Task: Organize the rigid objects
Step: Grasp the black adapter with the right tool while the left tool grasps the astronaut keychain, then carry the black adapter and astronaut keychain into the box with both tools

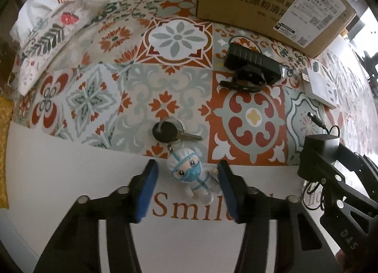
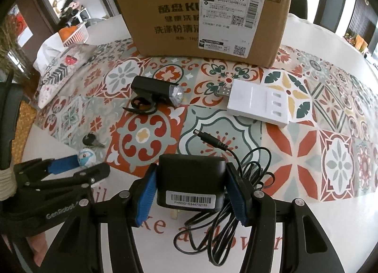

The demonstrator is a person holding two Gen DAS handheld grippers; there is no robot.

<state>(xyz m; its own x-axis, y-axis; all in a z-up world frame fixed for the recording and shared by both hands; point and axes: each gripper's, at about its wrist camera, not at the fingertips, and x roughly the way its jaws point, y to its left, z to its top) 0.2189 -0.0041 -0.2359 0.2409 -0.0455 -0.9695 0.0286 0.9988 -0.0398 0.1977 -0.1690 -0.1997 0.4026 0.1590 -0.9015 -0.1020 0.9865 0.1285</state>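
Cardboard box [image 2: 203, 13] sits at the bench's far edge, bike light [image 2: 156, 96] and white hub [image 2: 257, 105] before it. Left fingers [image 1: 187, 186] straddle the keychain doll [image 1: 191, 174], pads apart; right fingers [image 2: 191, 192] clamp the adapter [image 2: 191, 178].

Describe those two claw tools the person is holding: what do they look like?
Both are matte black plastic frames with angular struts and silver screw heads. Each left claw and right claw finger ends in a ribbed blue pad. One body carries white "GenRobot" lettering; the other shows "DAS".
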